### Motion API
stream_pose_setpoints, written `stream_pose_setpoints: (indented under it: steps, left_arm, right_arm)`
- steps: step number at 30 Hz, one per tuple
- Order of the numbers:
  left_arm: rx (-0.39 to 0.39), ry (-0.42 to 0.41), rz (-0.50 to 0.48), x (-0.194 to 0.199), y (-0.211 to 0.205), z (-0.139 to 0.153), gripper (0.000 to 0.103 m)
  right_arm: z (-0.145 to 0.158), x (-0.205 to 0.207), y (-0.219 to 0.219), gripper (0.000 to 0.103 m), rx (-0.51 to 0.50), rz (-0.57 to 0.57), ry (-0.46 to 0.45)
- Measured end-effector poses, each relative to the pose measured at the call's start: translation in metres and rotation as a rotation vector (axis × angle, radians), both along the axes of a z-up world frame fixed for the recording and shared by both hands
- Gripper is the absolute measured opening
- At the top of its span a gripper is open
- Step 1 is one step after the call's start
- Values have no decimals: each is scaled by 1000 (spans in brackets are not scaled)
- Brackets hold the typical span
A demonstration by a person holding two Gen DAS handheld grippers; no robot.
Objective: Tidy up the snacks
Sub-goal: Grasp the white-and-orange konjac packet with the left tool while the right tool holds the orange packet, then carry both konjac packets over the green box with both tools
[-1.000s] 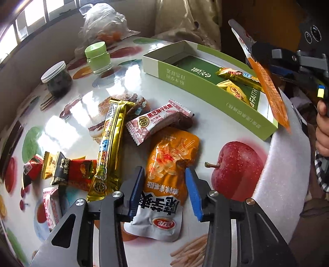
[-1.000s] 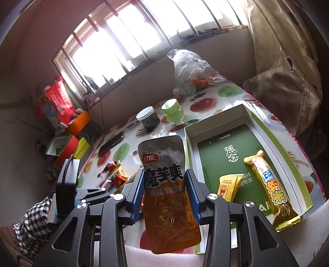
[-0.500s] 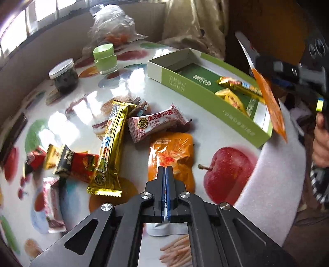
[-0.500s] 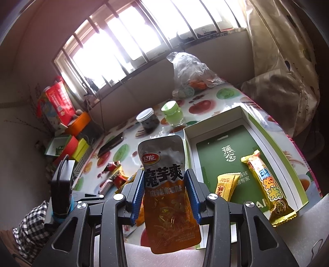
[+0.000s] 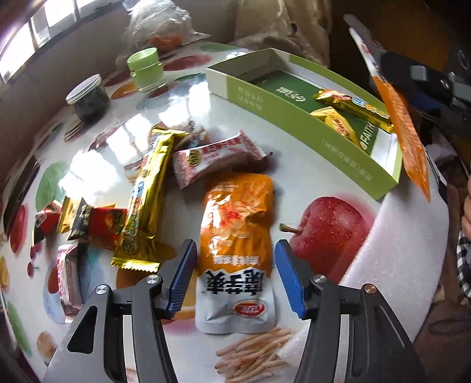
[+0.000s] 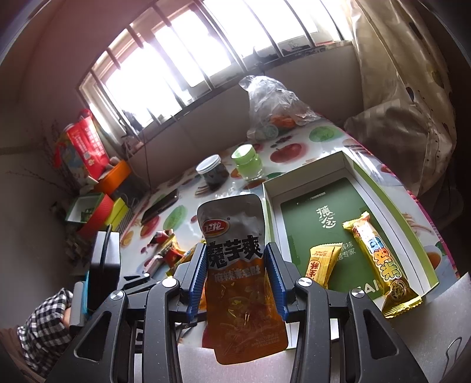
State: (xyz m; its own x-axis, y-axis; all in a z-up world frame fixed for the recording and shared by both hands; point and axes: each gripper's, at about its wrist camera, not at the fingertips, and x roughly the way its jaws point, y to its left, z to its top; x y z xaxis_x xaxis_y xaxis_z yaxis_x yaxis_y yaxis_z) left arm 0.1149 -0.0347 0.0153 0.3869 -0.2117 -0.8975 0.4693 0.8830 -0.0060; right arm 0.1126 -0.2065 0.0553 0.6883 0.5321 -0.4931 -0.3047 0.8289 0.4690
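Note:
An orange and silver snack pouch [image 5: 235, 235] lies flat on the fruit-print table. My left gripper [image 5: 234, 277] points down over it; its jaws are opening and stand on either side of the pouch without pressing it. My right gripper [image 6: 235, 271] is shut on a second, matching pouch [image 6: 232, 309], held upright at the near end of the green box [image 6: 391, 206]. In that box lie a gold bar [image 6: 379, 262] and a small yellow packet [image 6: 319, 262]. A long gold bar [image 5: 144, 206], a pink-white packet [image 5: 215, 159] and red packets [image 5: 100, 224] lie loose on the table.
A dark jar with a white lid [image 5: 88, 100], a green-lidded jar [image 5: 145, 70] and a clear plastic bag [image 5: 159, 26] stand at the far side. White foam [image 5: 412, 235] pads the near table edge. A dark phone [image 6: 160, 206] lies far left. A checked sleeve shows at the sides.
The left jaws stood apart, then closed tight above the pouch on the table, and now stand apart again around it. The right gripper kept still with its pouch.

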Motion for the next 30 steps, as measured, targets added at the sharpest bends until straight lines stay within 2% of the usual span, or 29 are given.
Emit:
stream_pose_setpoints:
  steps: [1, 5, 8, 17, 30]
  left_arm:
    - [0, -1, 0, 1, 0, 0, 56]
    - [-7, -7, 15, 3, 0, 1, 44]
    - [-6, -13, 23, 2, 0, 1, 41]
    - [-25, -28, 47, -2, 5, 8, 40]
    - [-87, -138, 73, 7, -1, 60, 40]
  right_arm:
    - [0, 0, 0, 38, 2, 0, 0]
    - [-2, -2, -1, 38, 6, -5, 7]
    - [-2, -2, 0, 38, 2, -2, 9]
    - [0, 0, -2, 38, 1, -13, 6]
    - [18, 9, -18, 38, -6, -62, -39]
